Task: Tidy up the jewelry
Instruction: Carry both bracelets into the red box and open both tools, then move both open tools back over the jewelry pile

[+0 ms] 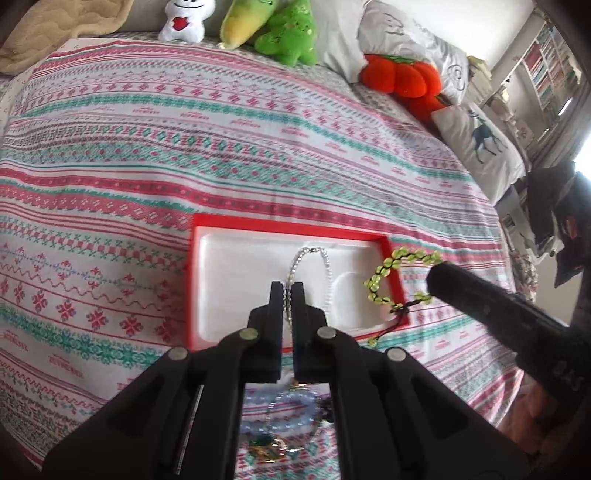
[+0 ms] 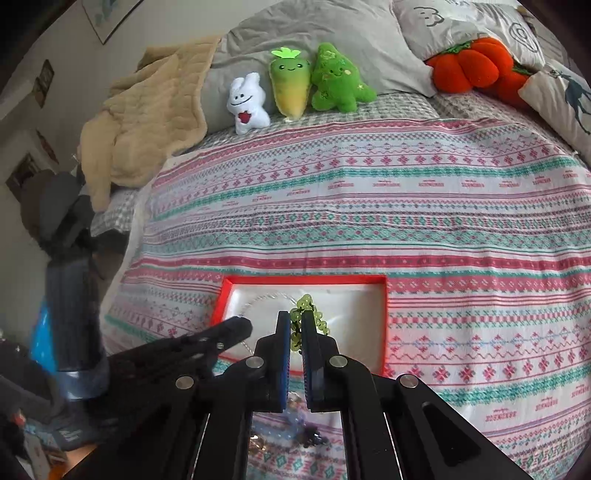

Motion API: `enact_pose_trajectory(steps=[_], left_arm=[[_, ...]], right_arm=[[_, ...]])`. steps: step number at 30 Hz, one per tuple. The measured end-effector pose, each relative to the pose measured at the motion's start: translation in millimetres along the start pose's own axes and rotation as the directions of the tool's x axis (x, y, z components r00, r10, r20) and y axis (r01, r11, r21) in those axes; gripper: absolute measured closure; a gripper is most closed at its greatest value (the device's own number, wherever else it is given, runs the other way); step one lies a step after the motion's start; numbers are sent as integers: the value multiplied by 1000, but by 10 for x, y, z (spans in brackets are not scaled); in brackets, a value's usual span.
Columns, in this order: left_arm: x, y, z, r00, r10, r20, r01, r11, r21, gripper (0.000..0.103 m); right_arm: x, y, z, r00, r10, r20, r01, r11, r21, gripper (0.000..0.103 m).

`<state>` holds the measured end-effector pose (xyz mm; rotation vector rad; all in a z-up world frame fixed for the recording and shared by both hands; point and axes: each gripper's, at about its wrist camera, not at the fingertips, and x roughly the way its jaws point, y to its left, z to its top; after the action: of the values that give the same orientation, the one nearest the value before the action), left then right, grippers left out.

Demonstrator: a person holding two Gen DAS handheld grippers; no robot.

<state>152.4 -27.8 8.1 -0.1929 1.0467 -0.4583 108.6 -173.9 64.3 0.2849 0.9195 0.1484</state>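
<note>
Ahead of my left tool (image 1: 287, 291) the bedspread (image 1: 221, 155) lies open up to the plush toys (image 1: 284, 33). To its right my right tool (image 1: 439, 275) blocks the tray's red rim (image 1: 291, 226). Loose jewelry (image 1: 291, 424) lies beneath both.

A bed covered by a striped pink, teal and white patterned cotton spread (image 2: 406, 206) carries a shallow red-rimmed rectangular tray with a white liner (image 2: 226, 300). Beyond the tray sit three small plush toys — white figure (image 2: 248, 104), yellow-green carrot (image 2: 290, 85), green tree (image 2: 338, 79). Nearer than the tray lies a tangle of pale blue beads and chain (image 1: 291, 417) on the spread.
</note>
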Motion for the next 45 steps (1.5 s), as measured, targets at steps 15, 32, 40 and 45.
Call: enact_pose_trajectory(steps=[15,32,40,45], left_arm=[[115,85,-38,988,150,-19,-149,987,55,98],[-120,-66,-62,973,227,31,-229,965,131,55],[-341,-97,-169,958,281,54,-286,947,148,27],[-377,-92,-306,950,312,31,-312,935,168,23]], right_arm=[[519,-293,-66,992,-99,-79,98,995,-20,97],[260,-210,-71,987,-156,-40,152,983,-101,84],[72,-161,-194,985,-166,-49,159,979,-125,43],[-49,-142,-299,985,-170,-35,164,977,-133,39]])
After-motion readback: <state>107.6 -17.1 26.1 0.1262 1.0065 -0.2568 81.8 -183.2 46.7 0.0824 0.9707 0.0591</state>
